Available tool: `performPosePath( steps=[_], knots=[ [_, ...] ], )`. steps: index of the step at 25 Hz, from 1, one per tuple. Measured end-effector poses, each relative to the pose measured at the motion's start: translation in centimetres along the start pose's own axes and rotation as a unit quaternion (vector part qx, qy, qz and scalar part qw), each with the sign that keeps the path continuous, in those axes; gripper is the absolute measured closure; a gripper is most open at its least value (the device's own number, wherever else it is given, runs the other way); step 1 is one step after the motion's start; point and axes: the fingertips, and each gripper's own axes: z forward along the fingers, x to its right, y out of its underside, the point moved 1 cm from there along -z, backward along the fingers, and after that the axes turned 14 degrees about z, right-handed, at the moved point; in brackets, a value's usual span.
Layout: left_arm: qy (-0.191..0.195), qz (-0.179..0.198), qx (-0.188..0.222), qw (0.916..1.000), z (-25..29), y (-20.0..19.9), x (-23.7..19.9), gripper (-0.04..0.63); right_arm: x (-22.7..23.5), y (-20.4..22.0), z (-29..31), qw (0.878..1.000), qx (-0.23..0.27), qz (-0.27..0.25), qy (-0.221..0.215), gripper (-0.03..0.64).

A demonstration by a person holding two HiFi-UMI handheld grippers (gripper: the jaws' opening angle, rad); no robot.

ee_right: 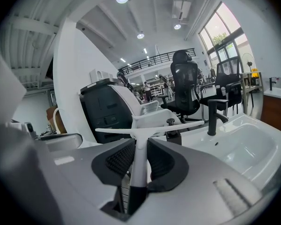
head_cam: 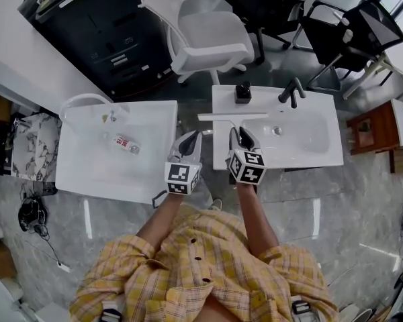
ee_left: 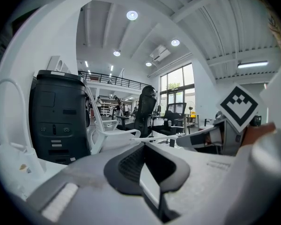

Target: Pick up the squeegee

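The squeegee (head_cam: 232, 117) is white and T-shaped. Its blade hangs level over the near left corner of the right sink (head_cam: 322, 158). My right gripper (head_cam: 240, 135) is shut on its handle. In the right gripper view the handle (ee_right: 137, 168) stands upright between the dark pads (ee_right: 165, 159), with the blade (ee_right: 145, 130) crosswise above them. My left gripper (head_cam: 190, 139) hovers just left of it over the gap between the two sinks, shut and empty. From the left gripper view the blade (ee_left: 154, 137) shows beyond the shut gripper (ee_left: 145, 146), and the right gripper's marker cube (ee_left: 238, 108) is at the right.
A black faucet (head_cam: 292, 91) and a black dispenser (head_cam: 242, 92) stand at the back of the right sink. The left sink (head_cam: 87, 173) has a white faucet (head_cam: 80, 100) and a small tube (head_cam: 124, 143) in it. Behind are a black cabinet (head_cam: 101, 32), a white chair (head_cam: 201, 32) and black chairs (head_cam: 336, 32).
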Motion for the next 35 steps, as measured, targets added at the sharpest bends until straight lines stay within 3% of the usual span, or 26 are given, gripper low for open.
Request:
performPosePath(
  steps=[35],
  knots=[
    [0.000,0.016,0.032,0.9994,-2.8,-4.1,4.4,0.597,0.1,-2.3,-8.8,0.999,0.048,0.015,-0.014,0.532]
  ],
)
